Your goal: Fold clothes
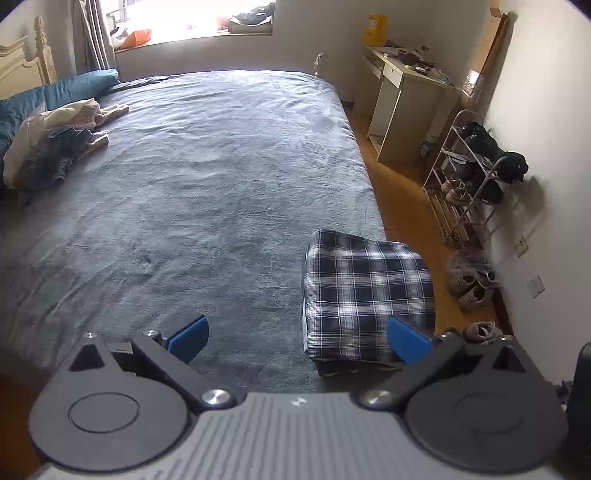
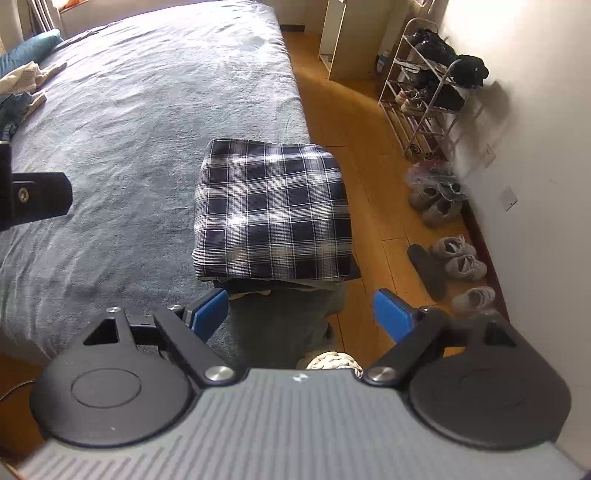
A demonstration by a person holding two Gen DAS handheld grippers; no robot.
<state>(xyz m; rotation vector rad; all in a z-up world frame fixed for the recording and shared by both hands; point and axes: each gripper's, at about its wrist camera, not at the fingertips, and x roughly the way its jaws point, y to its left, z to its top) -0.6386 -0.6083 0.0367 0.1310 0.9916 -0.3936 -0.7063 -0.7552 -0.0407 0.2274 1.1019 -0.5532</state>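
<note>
We see the folded plaid garment (image 2: 273,210) lying at the bed's (image 2: 129,129) near right corner, just beyond our right gripper (image 2: 301,312), fingers spread wide and empty; our left gripper (image 1: 297,338) hovers alongside, equally wide

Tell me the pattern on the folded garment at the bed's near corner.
The folded garment is plaid: dark navy with white and grey checks, clearest in the right wrist view.

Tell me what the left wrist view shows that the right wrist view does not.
Only the left wrist view shows the window and the desk top. Only the right wrist view shows the person's trouser leg and a black slipper. Both show the folded plaid garment at the bed edge, the shoe rack, and open fingers.
</note>
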